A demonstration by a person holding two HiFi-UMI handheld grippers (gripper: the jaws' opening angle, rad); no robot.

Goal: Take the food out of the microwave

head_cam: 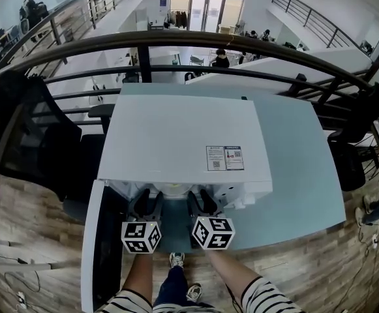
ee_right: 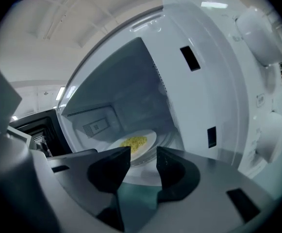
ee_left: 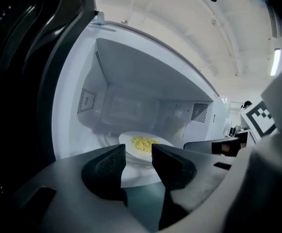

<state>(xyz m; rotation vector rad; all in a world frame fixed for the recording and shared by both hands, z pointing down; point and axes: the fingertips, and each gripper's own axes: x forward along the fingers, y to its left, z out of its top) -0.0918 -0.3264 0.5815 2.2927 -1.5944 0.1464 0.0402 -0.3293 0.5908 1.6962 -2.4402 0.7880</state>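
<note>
While the pale desk [head_cam: 293, 168] carries a white microwave [head_cam: 182, 142] on its left side, the oven's front sits at the desk's near edge. Its dark door [head_cam: 96, 253] hangs wide open to the left, past the near-left corner. Inside the lit cavity, a round white plate [ee_left: 127, 139] rests in the middle of the floor, with a small heap of yellow food [ee_left: 143, 142] lying on it, untouched. 2 grippers are held side by side at the opening, just off the desk's near edge. The left gripper [ee_left: 138, 153] has its jaws released with nothing between them, and the plate shows beyond the gap, slightly to the right. The right gripper [ee_right: 143, 155] is likewise released and empty, and from it the plate lies beyond the gap and to the left. So the plate sits ahead of both, on the line between the 2, deeper in the cavity and apart from every pad. Being round, it offers no long axis. Each gripper looks about equally near, so the reach likely calls for both going straight in, 1 to each side of the rim.
</note>
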